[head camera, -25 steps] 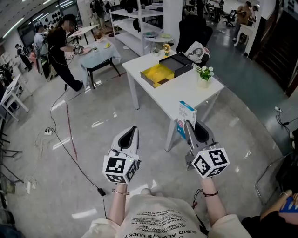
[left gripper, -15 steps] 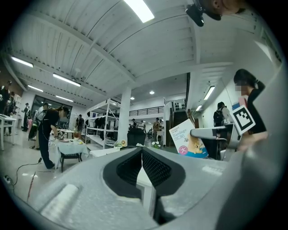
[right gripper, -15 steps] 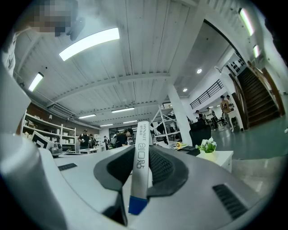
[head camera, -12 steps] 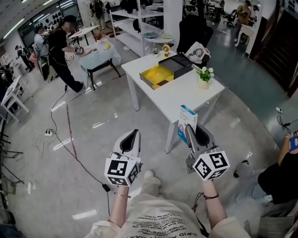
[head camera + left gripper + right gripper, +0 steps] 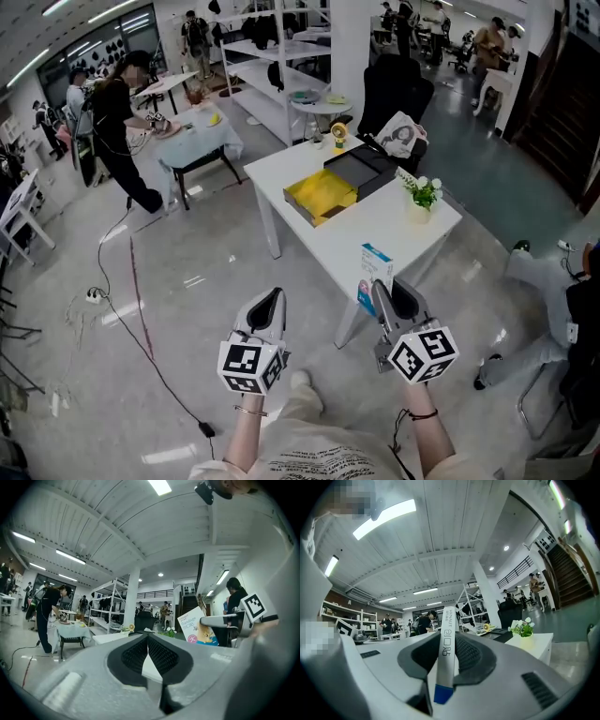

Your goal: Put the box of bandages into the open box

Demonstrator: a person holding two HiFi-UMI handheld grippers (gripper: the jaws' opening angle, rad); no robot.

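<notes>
- The right gripper (image 5: 382, 292) pinches the box of bandages (image 5: 373, 274) by its thin faces; the box stands upright between the pads, its long axis pointing up and away along the jaws; it hangs in the air just off the near edge of the white table (image 5: 380, 220), not resting on it
- The open box (image 5: 322, 195), yellow inside, lies at about 11 o'clock from the held box, towards the far part of the table top; its black lid (image 5: 364, 169) lies touching it on the far right side; the move ahead is, I judge, a carry forward and slightly left, then a lowering into the yellow tray
- The right gripper is the nearer one and already loaded; the left gripper (image 5: 270, 300) hangs at 9 o'clock from it, over the floor, jaws pressed together on nothing
- A small potted plant (image 5: 424, 192) stands at 1 o'clock from the held box, beside the straight path, not across it; a drift to the right could brush it
- The table top between the held box and the tray looks bare
</notes>
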